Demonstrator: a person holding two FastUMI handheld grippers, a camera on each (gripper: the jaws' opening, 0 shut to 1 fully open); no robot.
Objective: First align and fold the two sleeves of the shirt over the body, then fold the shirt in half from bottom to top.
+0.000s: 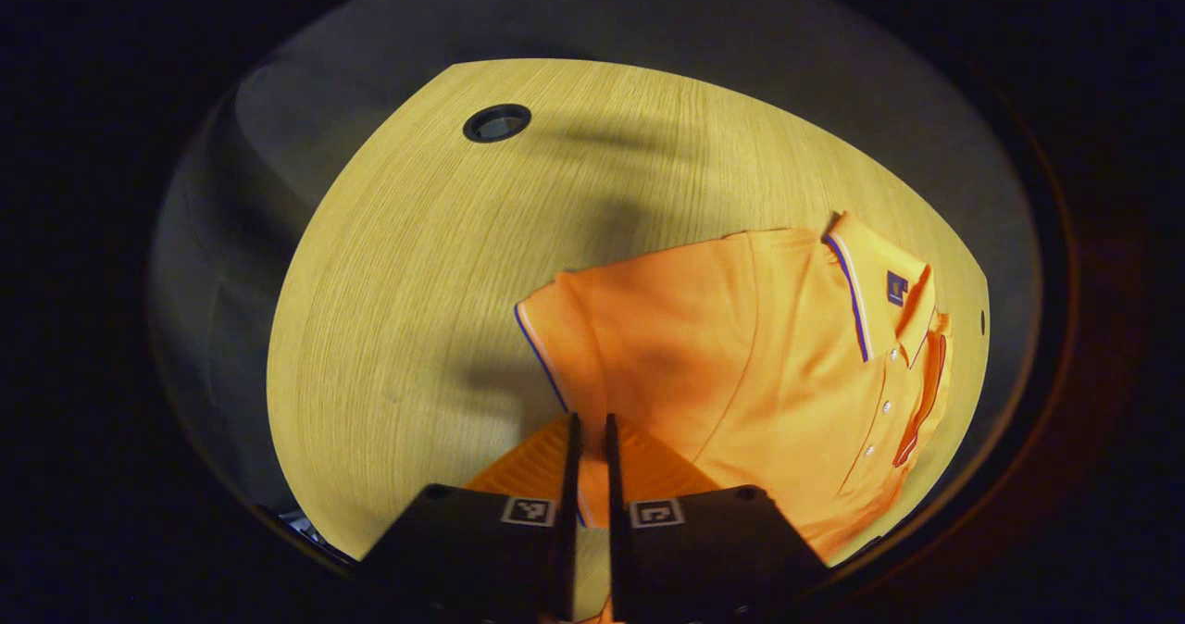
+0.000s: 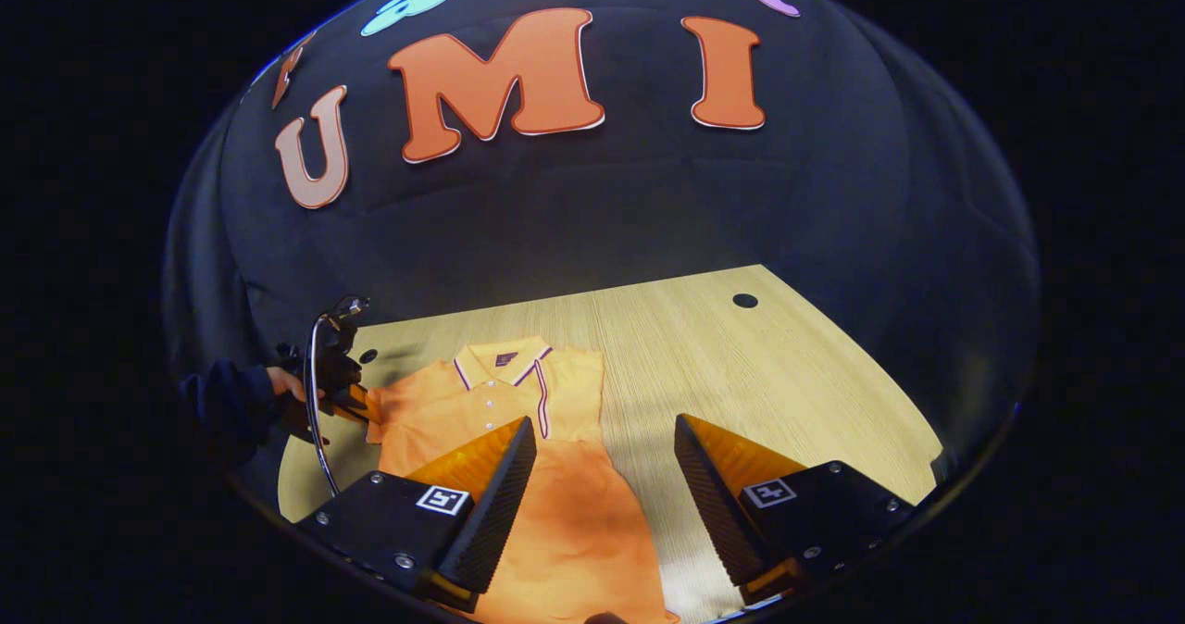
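Folding the sleeve (image 1: 592, 346) over looks like the step now: left gripper (image 1: 589, 430) has its jaws pinched on it, so carry it flat across the shirt (image 2: 518, 420) on the bench (image 2: 741, 374). Right gripper (image 2: 604, 462) hangs wide open.

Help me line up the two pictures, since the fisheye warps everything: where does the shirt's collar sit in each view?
Left gripper view: the collar is at the right, near the table's edge, turned sideways.
Right gripper view: the collar is left of centre, at the shirt's far end, just above the right gripper.
Shared landmark: the button placket below the collar.
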